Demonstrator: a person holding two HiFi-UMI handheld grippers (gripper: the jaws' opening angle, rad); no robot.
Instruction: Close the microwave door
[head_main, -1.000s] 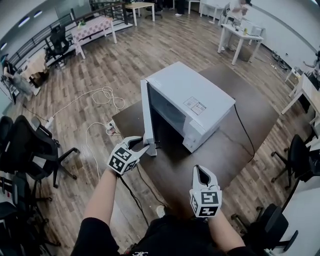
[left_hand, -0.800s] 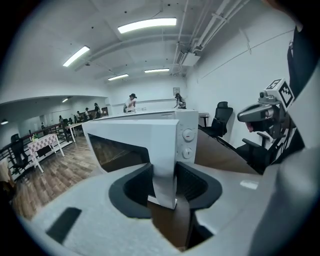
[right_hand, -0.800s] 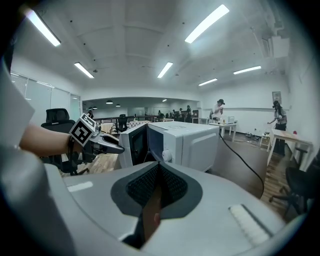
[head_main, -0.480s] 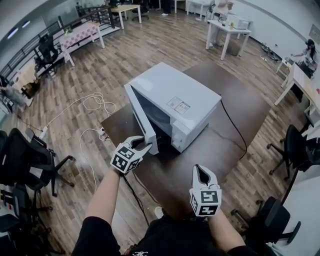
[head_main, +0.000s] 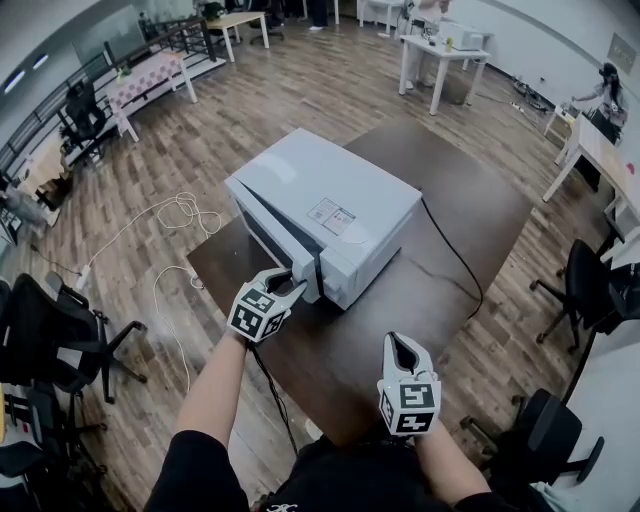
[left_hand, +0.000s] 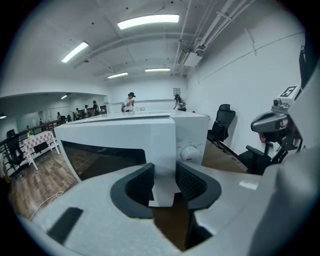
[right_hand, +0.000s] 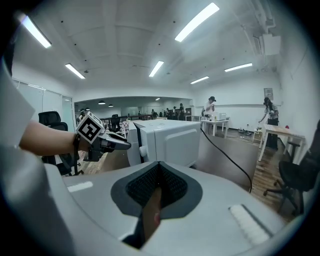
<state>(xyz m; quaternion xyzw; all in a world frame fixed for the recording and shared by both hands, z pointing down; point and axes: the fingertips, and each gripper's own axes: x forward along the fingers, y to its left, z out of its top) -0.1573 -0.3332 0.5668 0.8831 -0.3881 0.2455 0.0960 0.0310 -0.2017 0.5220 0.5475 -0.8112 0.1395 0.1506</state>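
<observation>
Currently the microwave (head_main: 335, 190) sits on the dark brown table (head_main: 480, 215), front face turned toward the left of the head view. The microwave door (head_main: 275, 240) is nearly shut, with only a narrow gap at its free edge beside the control panel. The knob (left_hand: 190, 151) on that panel shows just right of the door edge in the left gripper view.

Left gripper (head_main: 291, 284): at the door's free edge, low corner. Its jaws have just been closing; they stand wide, and the door edge fills the space between the two pads, touching both.

Right gripper (head_main: 401, 346): over the bare table near the person, well apart from the microwave, pads pressed together.

A black cable (head_main: 455, 255) runs from behind the microwave across the table. A white cord (head_main: 175, 215) lies looped on the wood floor.
</observation>
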